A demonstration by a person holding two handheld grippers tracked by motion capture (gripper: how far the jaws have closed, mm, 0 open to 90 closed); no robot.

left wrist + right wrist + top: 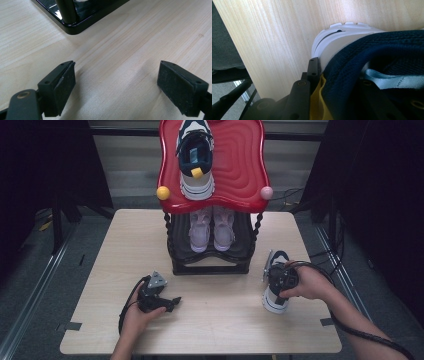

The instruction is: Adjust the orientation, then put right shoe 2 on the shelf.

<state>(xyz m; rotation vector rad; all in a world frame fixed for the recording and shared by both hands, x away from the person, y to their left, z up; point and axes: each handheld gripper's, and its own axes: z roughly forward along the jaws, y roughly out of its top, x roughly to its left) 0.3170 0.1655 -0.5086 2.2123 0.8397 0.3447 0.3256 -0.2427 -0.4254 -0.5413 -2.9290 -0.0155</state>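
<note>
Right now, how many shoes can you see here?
4: a navy-and-white sneaker on the red wavy top shelf, two pale lilac sneakers on the black lower shelf, and another navy-and-white sneaker on the table in the right gripper.

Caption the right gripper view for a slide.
Right gripper jaws clamped on the navy collar of a white-soled sneaker on the wooden table.

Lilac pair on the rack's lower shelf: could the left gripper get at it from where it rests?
Probably yes: the left gripper is open and empty, with bare table up to the lilac pair at the shelf's open front.
</note>
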